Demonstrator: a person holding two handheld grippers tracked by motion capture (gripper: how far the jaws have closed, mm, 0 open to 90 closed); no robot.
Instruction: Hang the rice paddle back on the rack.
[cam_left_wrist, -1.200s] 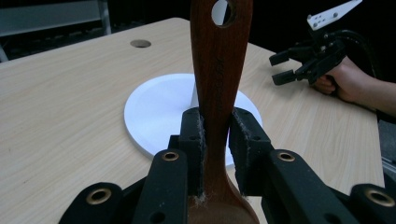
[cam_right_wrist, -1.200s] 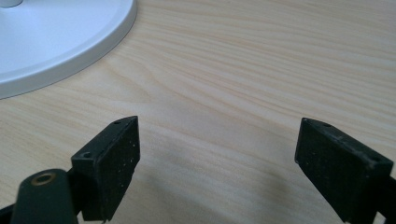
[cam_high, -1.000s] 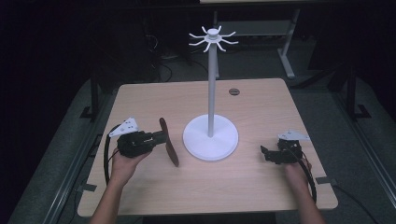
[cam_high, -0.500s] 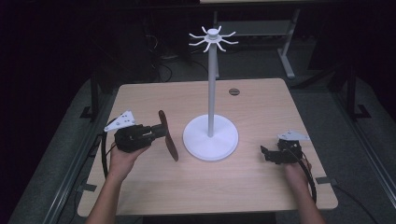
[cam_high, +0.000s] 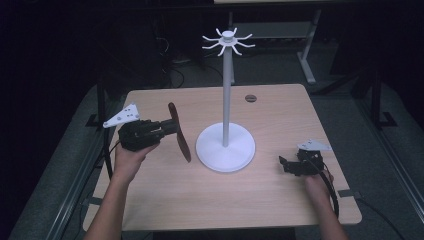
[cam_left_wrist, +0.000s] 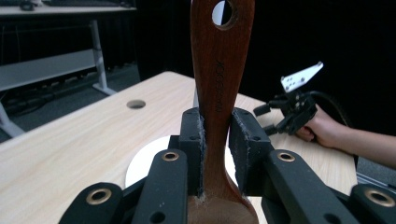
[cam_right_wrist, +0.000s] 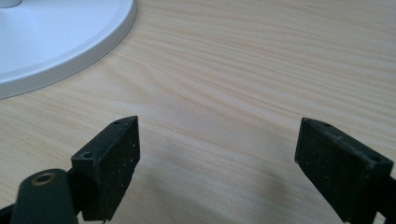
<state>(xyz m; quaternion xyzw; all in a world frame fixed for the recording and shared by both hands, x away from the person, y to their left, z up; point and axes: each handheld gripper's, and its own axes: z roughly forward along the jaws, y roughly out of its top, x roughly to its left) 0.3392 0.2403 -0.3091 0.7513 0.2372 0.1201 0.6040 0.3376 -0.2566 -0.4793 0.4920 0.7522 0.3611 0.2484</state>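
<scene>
Change: my left gripper (cam_high: 167, 127), pinching the wooden spoon (cam_high: 179, 132), has risen off the table (cam_high: 210, 200).
Nearby: white stand (cam_high: 226, 142) beside it.
Right gripper (cam_high: 286, 165): spread, resting low.

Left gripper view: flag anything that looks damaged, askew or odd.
Nothing stands out. The left hand-held gripper is shut squarely on the wooden spoon, whose handle rises straight and intact with its hanging hole whole. The white stand sits upright on the table.

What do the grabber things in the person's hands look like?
Both are black. The left gripper has two chunky black jaws on linked bars with brass-coloured rivets. The right gripper has flat, rough black pads. Each carries a grey three-cornered plate dotted with small holes, and a black cable trails behind. The forearms are bare, no sleeves.
</scene>
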